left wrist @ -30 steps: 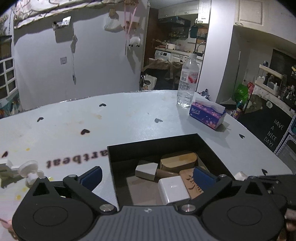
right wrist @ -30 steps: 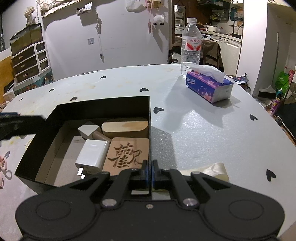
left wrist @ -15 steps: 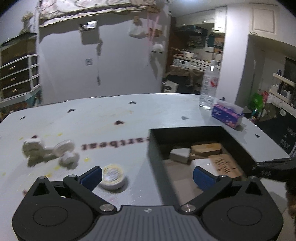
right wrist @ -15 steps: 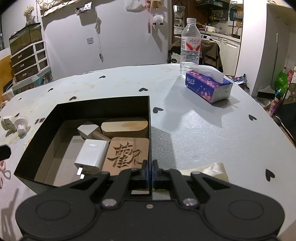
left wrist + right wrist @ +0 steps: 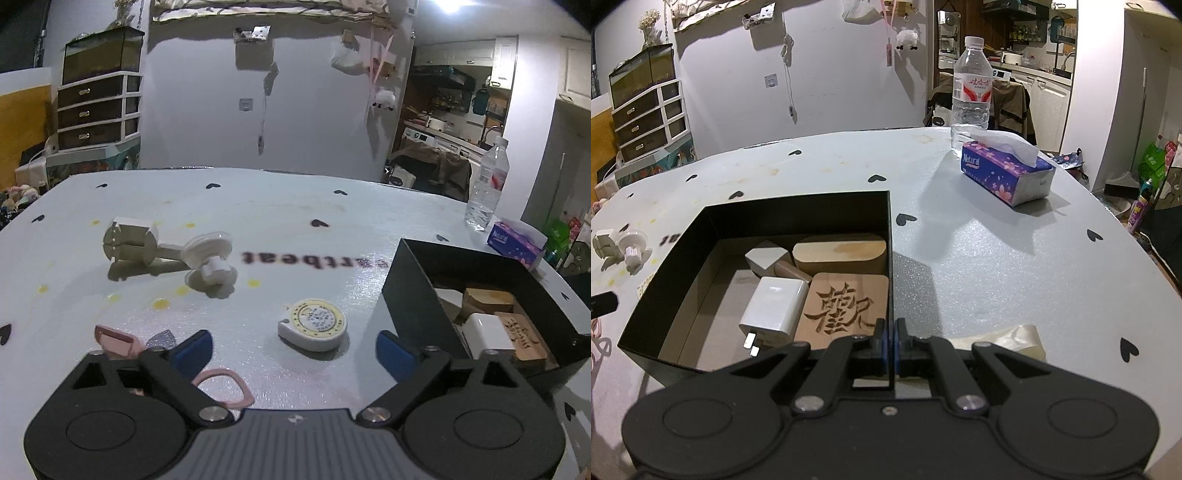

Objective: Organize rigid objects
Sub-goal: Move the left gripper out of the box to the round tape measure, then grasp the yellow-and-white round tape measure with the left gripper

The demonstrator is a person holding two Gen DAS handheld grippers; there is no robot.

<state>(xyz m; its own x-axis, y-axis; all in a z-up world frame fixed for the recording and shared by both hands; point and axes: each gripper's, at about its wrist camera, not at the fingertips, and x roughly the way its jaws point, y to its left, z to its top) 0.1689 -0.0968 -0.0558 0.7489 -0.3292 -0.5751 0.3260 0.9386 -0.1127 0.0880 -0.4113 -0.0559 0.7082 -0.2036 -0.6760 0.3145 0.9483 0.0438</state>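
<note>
currently my left gripper (image 5: pixel 293 349) is spread wide just before the tape measure (image 5: pixel 313 324); right gripper (image 5: pixel 889 338) pinches the black box (image 5: pixel 798 208) wall.

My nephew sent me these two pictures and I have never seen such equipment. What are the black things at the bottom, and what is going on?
Each picture comes from a camera on a hand-held gripper, looking along its two fingers. In the left view, the left gripper is open, empty, and points at a round tape measure on the table. In the right view, the right gripper is shut on the wall of the black box. Inside lie a carved wooden coaster, a white charger and wooden blocks. A tissue pack and water bottle stand beyond.
</note>
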